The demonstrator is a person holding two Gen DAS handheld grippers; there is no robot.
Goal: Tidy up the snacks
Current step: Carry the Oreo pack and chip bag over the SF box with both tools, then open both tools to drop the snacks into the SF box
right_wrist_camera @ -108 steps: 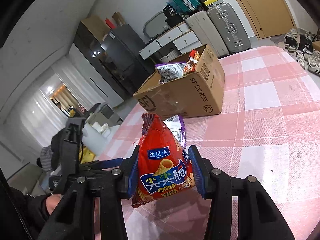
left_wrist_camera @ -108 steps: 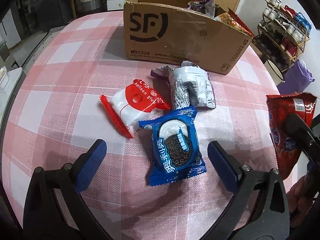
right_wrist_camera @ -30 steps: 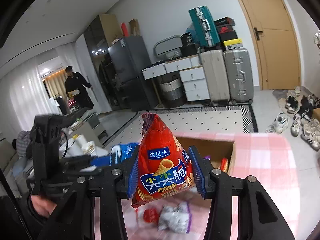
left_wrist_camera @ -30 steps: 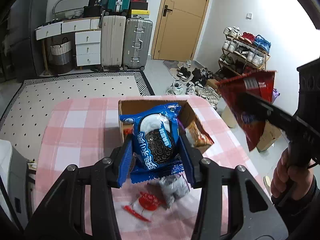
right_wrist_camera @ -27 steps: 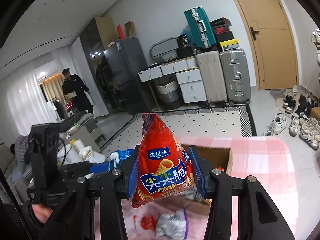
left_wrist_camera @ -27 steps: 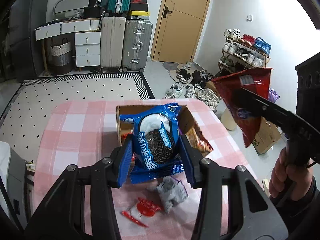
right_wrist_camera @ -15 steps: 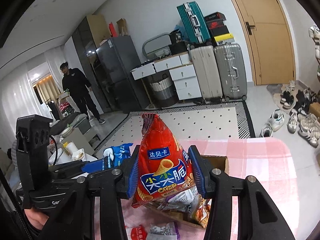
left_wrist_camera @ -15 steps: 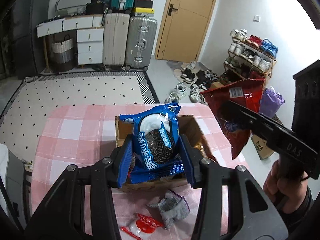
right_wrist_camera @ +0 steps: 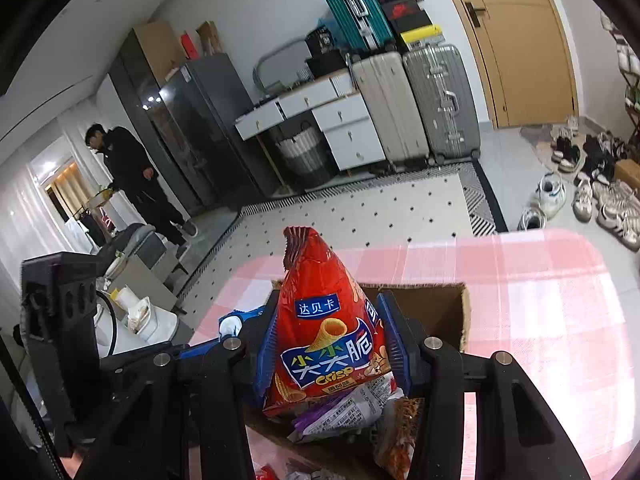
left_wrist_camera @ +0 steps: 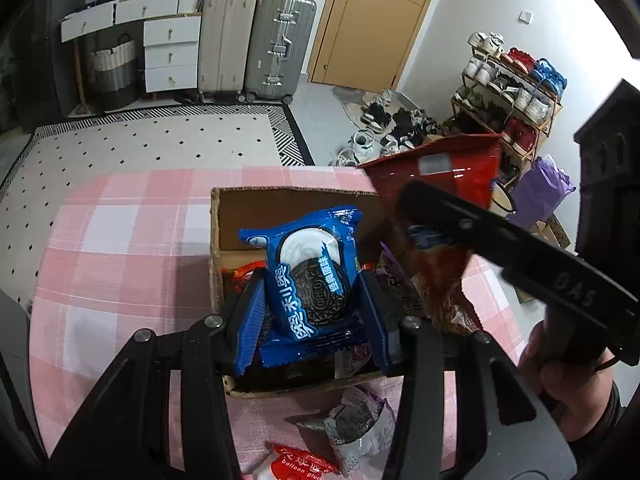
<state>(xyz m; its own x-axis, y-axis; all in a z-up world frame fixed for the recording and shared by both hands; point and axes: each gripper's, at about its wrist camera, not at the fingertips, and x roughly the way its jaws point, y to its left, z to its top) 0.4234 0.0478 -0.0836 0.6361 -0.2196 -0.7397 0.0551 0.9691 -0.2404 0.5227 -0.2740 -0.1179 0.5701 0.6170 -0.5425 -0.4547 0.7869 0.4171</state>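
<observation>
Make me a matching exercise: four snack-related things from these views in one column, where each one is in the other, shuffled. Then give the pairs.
Things:
1. Oreo pack
2. red crisp bag
3. grey wrapper
4. box

Places:
A. lying on the table in front of the box
B. held in the right gripper's fingers
C. standing open on the pink check cloth, snacks inside
D. held in the left gripper's fingers

Pairs: 1-D, 2-B, 3-A, 4-C
</observation>
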